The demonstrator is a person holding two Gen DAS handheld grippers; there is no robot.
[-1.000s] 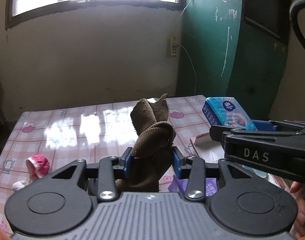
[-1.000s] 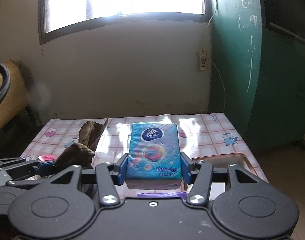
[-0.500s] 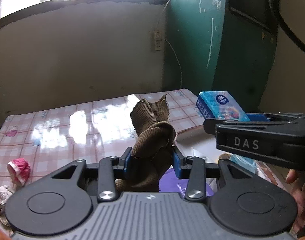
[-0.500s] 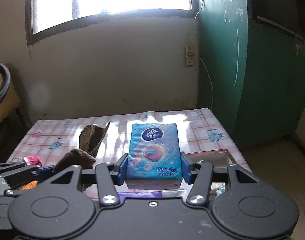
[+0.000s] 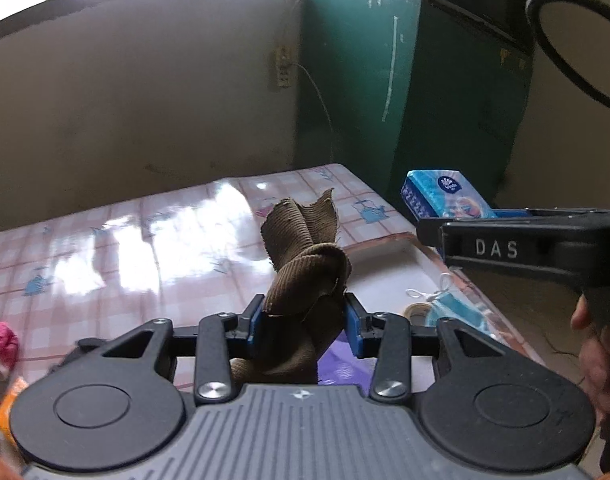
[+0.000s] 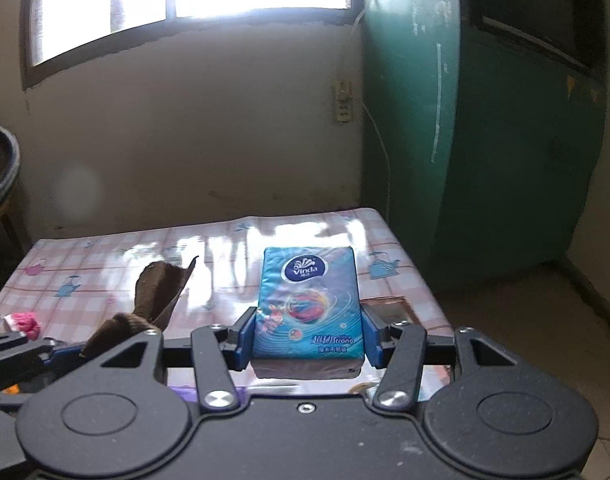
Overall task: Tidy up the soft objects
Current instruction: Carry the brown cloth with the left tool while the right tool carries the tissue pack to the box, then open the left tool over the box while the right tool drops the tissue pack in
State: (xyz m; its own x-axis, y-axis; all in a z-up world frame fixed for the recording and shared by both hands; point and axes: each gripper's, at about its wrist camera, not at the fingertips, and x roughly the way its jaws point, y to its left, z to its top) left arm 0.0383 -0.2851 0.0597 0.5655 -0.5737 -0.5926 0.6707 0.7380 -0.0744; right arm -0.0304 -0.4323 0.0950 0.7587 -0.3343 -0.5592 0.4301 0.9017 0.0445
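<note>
Left wrist view shows our left gripper (image 5: 304, 322) clenched on the ribbed brown cloth (image 5: 305, 256), our right gripper (image 6: 307, 336) grasping the glossy tissue pack (image 6: 308, 304), both above the checked surface (image 5: 145, 256); we lower each gently toward the tray (image 5: 401, 256), releasing only once settled

You are holding a brown cloth (image 5: 305, 256) that is looking soft and ribbed, like corduroy, and a tissue pack (image 6: 308, 304) whose plastic wrap is looking smooth and shiny. The table cover (image 5: 145, 256) under them is shining like wet plastic and is throwing back the window light. Your left gripper (image 5: 304, 322) and right gripper (image 6: 308, 338) are showing dull black plastic arms, blue pads and small bright metal screws, and the green cabinet (image 6: 505, 140) is showing scratched, worn paint.
</note>
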